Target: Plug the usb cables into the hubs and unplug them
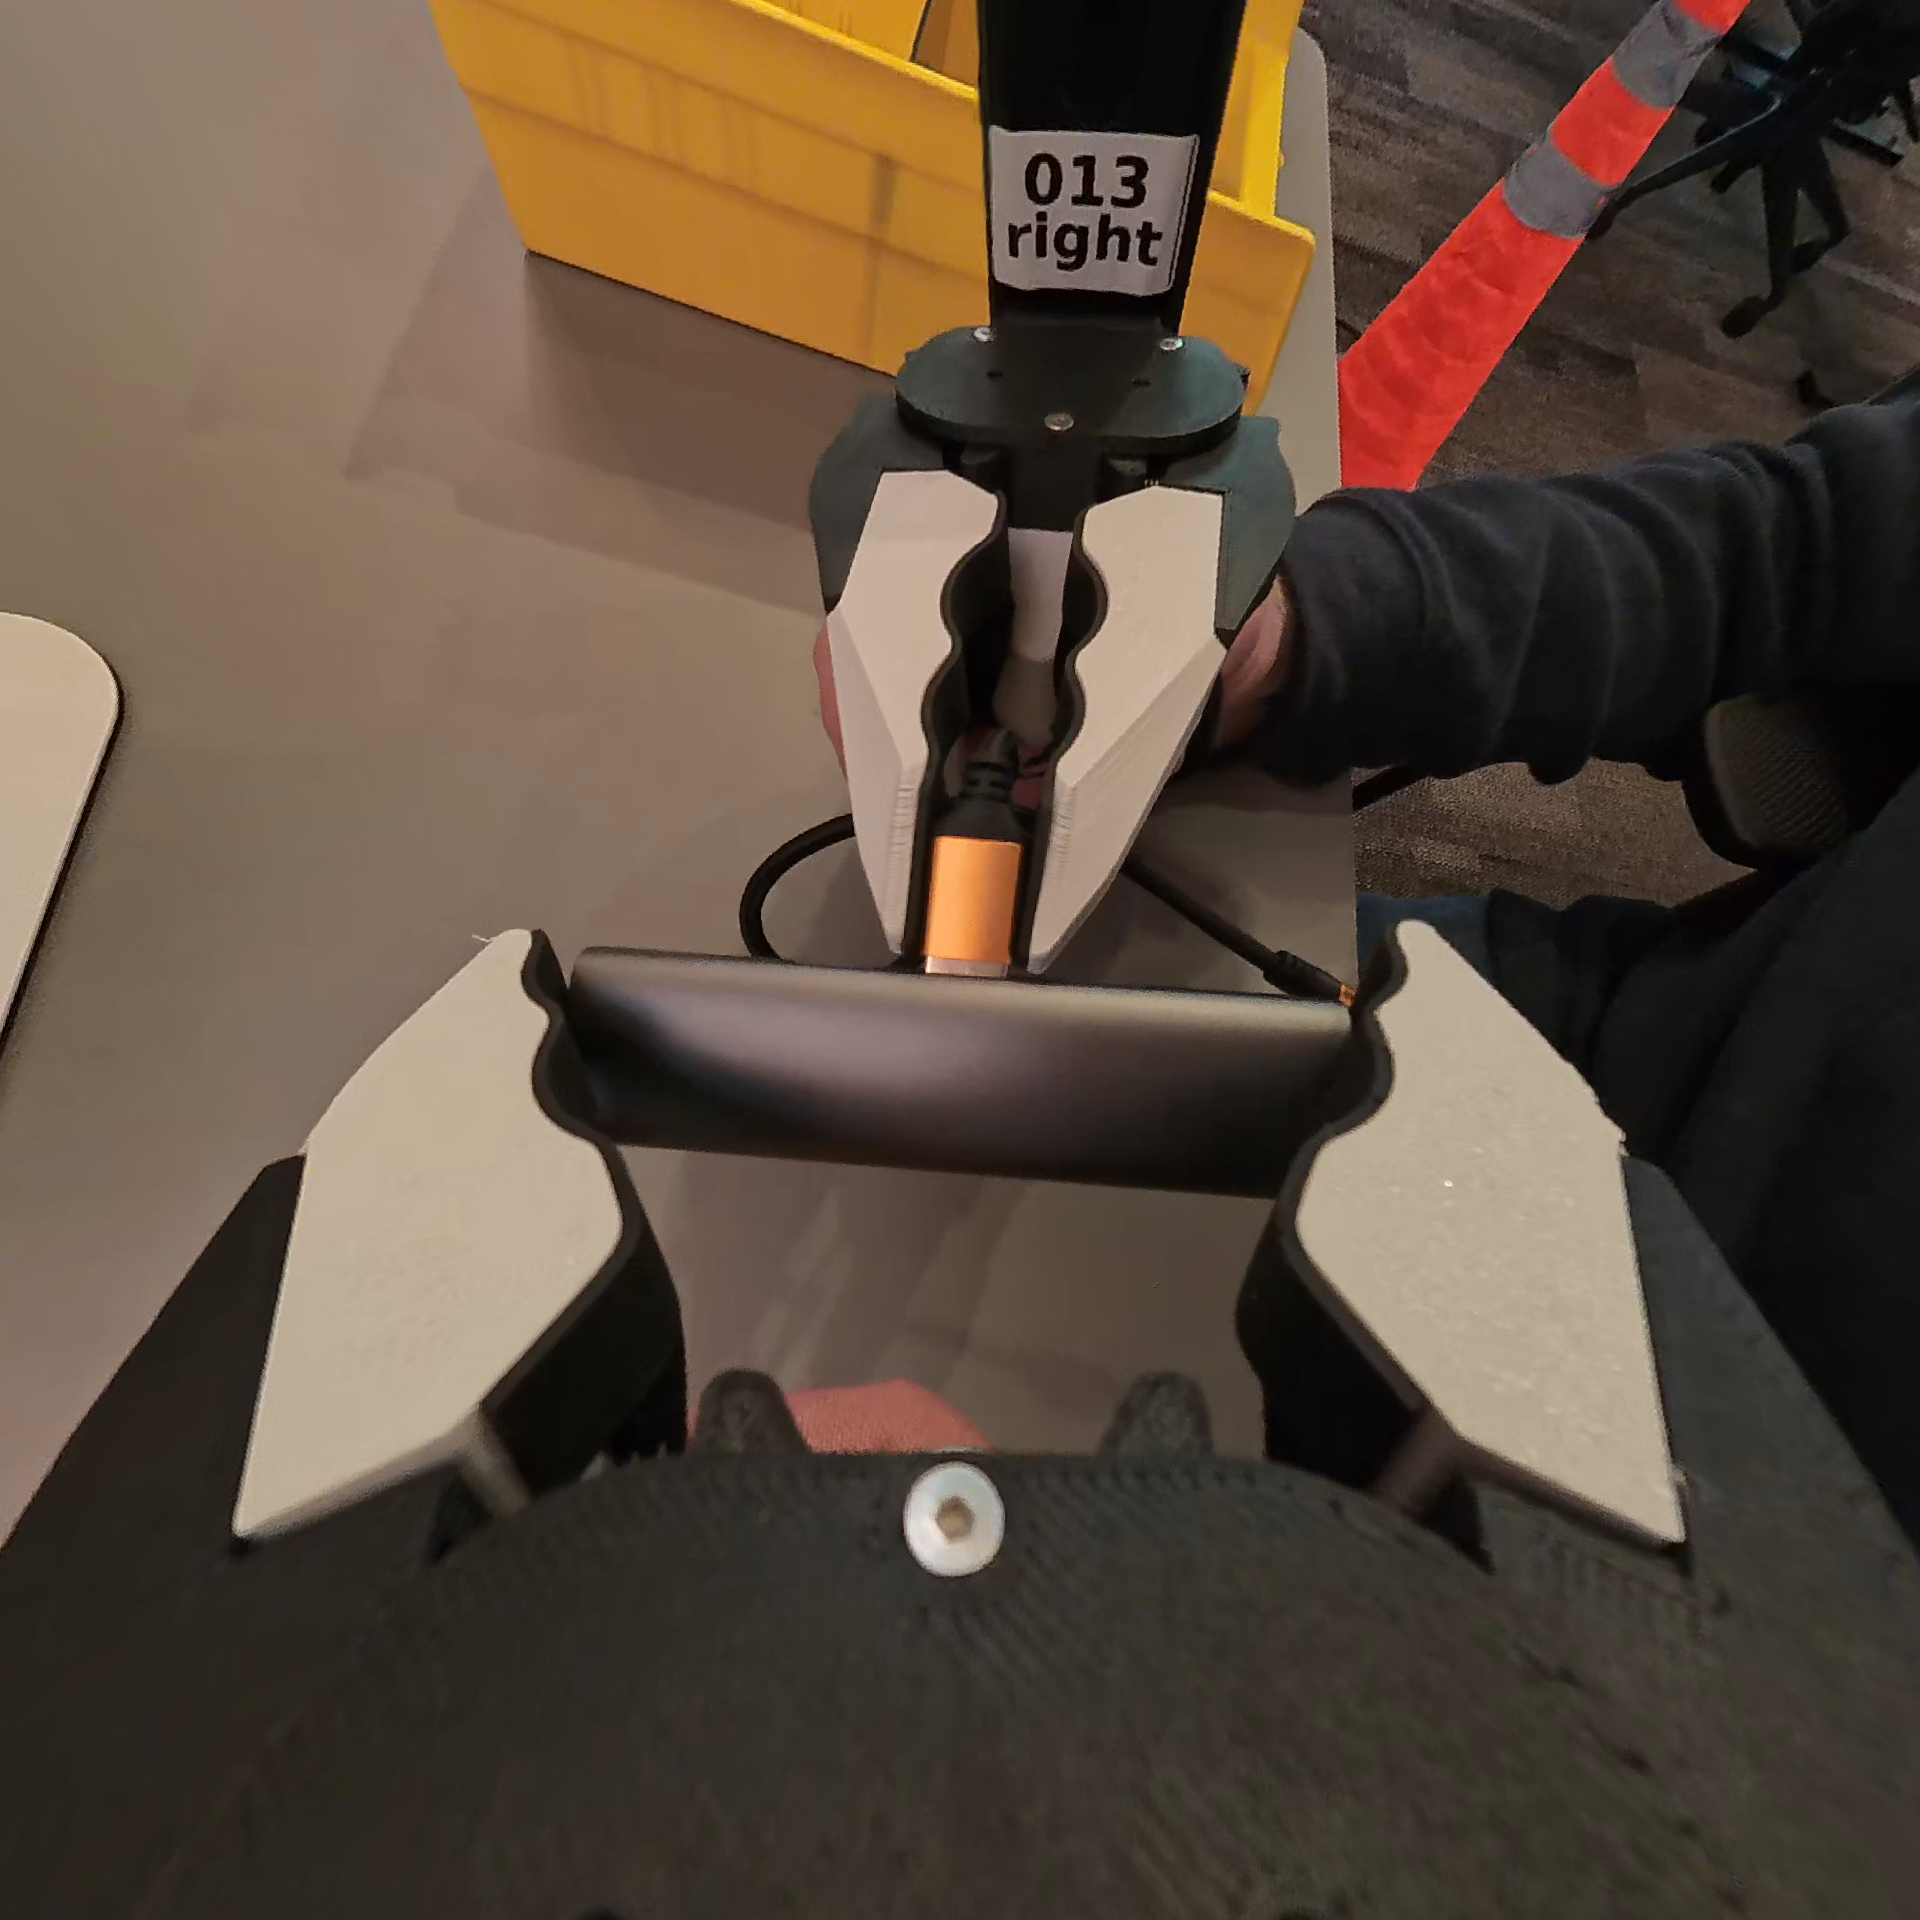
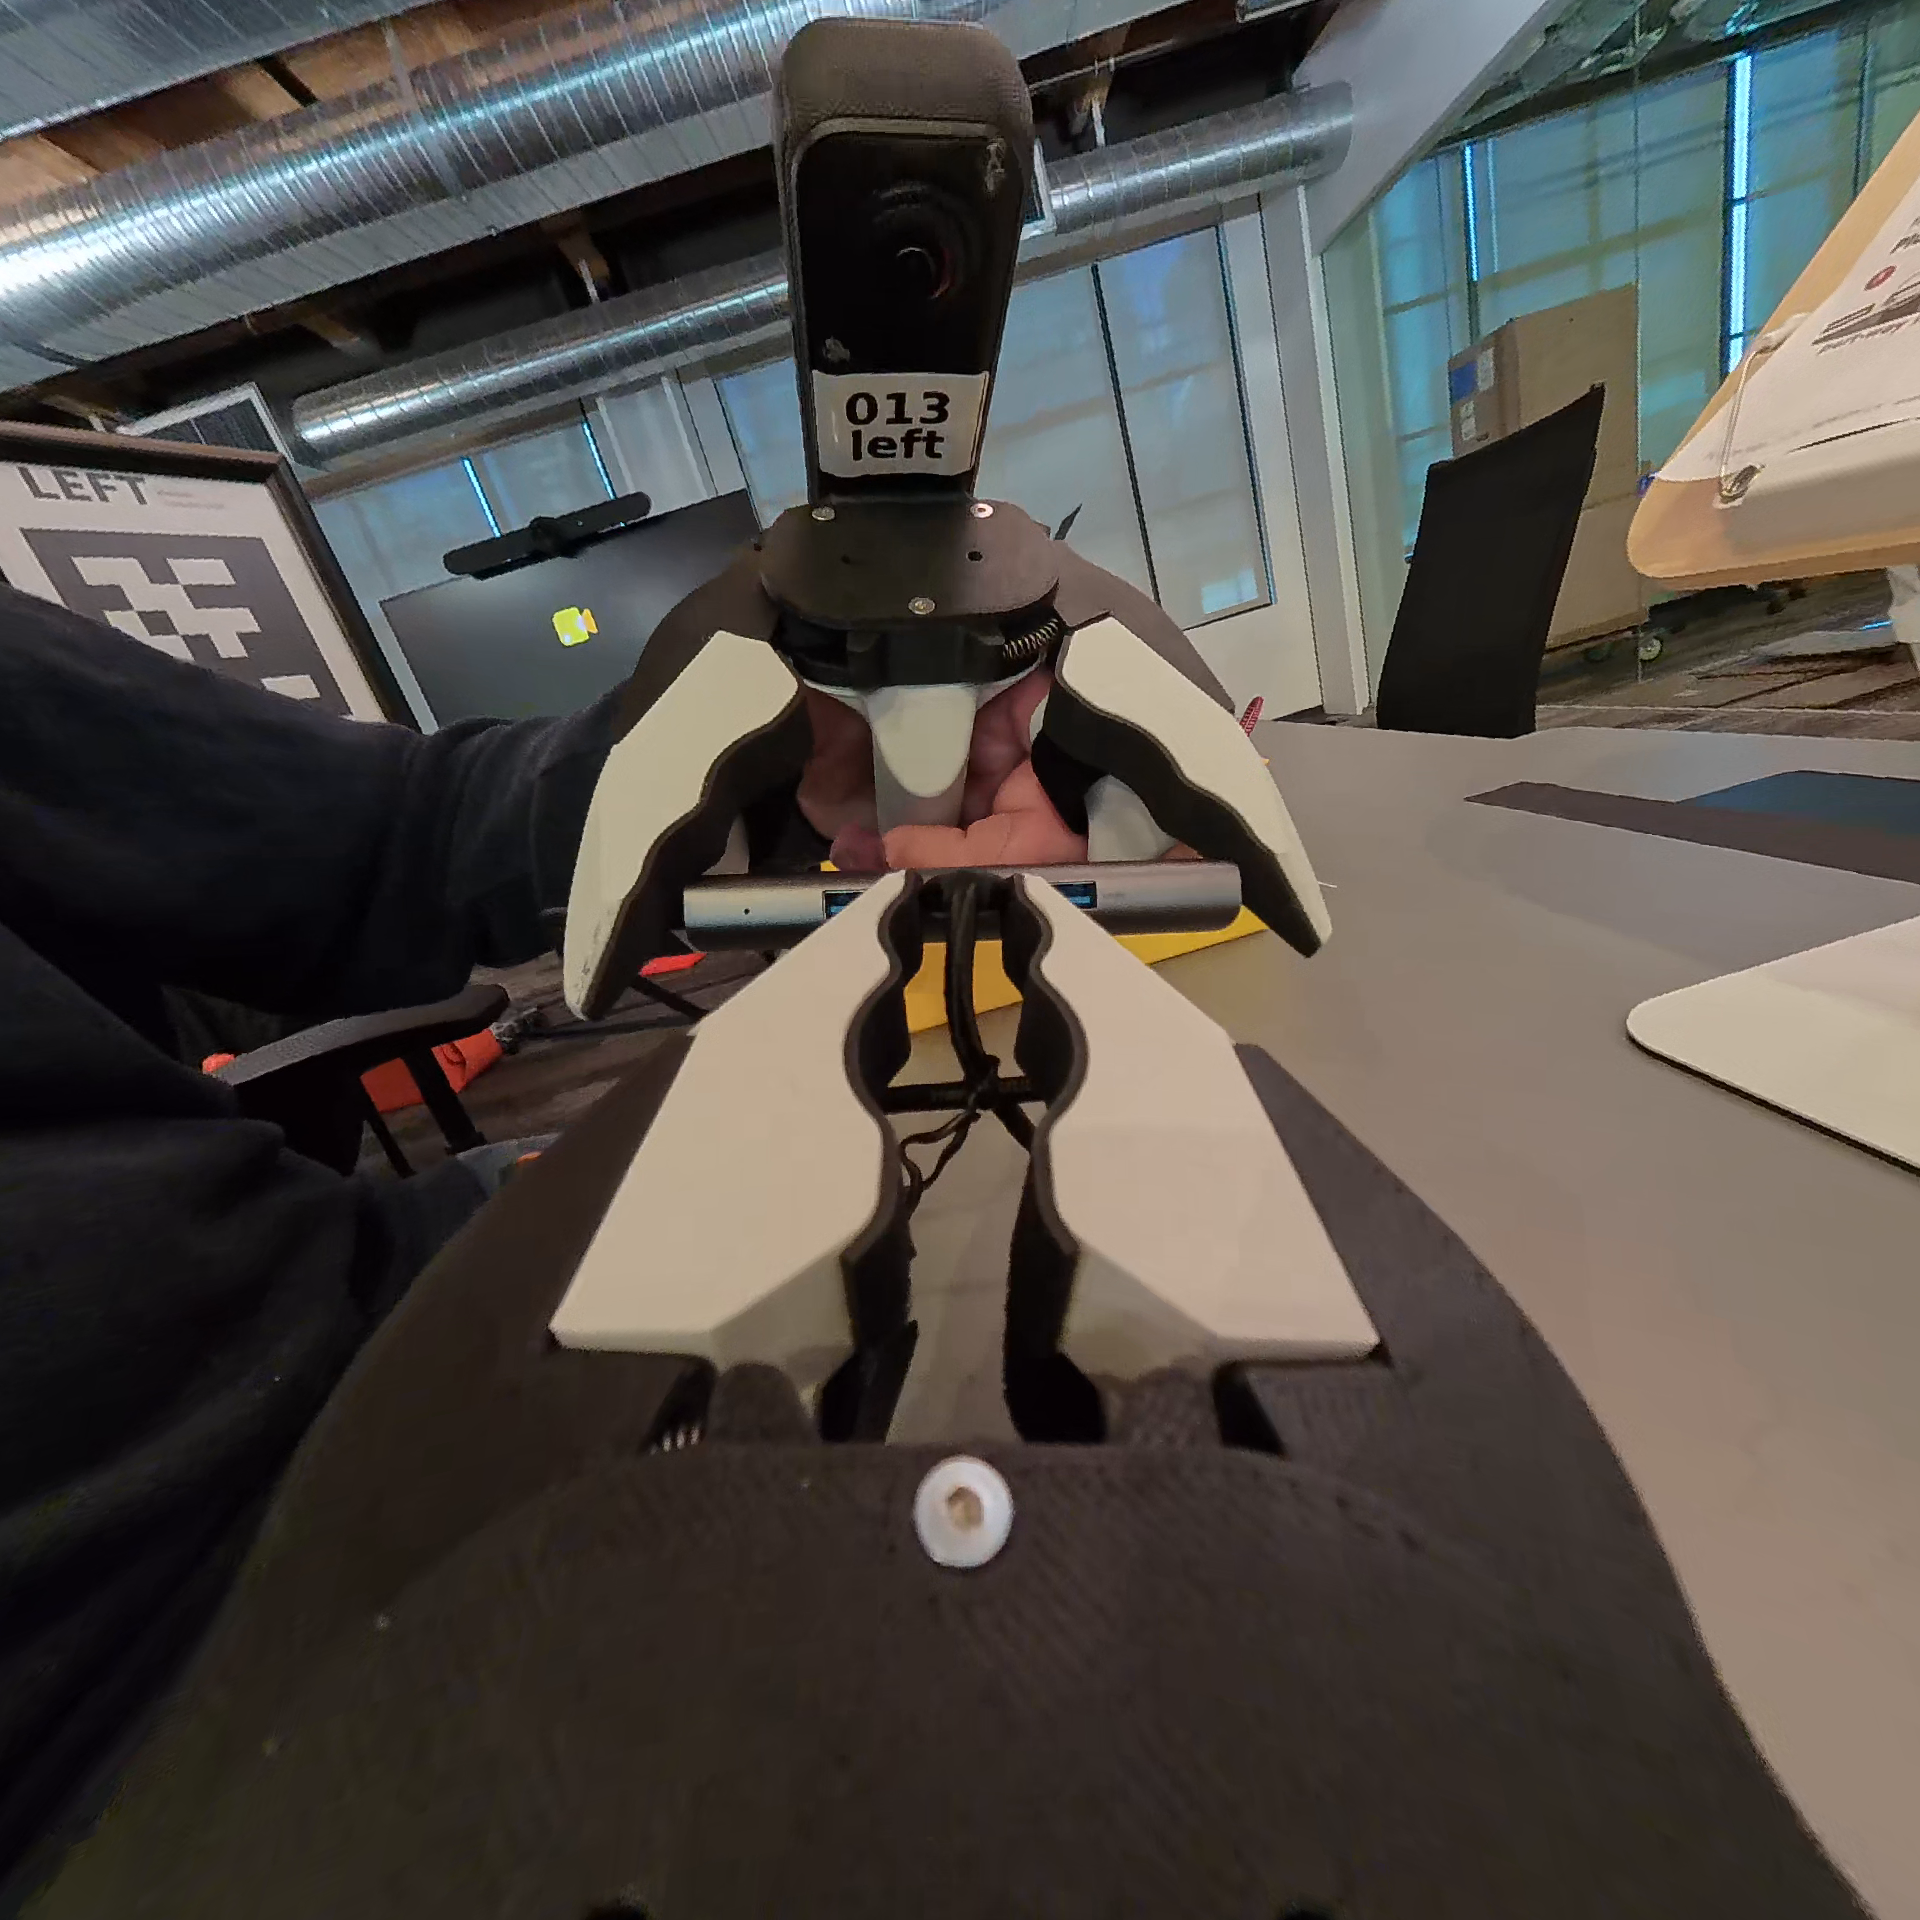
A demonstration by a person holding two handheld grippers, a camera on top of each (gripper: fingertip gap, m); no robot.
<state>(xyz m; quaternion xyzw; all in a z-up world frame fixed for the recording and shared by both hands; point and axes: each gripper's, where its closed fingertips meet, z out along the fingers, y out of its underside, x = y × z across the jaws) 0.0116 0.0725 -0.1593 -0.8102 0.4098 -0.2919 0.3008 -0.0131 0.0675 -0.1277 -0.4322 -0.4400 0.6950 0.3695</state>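
Grey tabletop, open office behind w/ exposed ducts and glass walls. Yellow bin at the far end of the table in the left wrist view, orange cone on the carpet off the table edge, pale flat pad lying on the table to one side.

Left gripper: jaws spread wide, clamped on the dark hub end-to-end, hub sits crosswise between the tips, held above the table.

Right gripper: jaws nearly closed, pinching the orange USB plug. Plug's front end meets the hub's long edge; can't tell how deep it's seated. Black cable runs back from the plug between the fingers, loops onto the table under the gripper.

Right wrist view: hub port side is silver-grey, blue ports visible either side of the right tips. Plug itself hidden there by the fingers, only cable shows.

2nd thin black lead w/ small connector lies on the table near the hub's right end.

Dark sleeve behind the right gripper.
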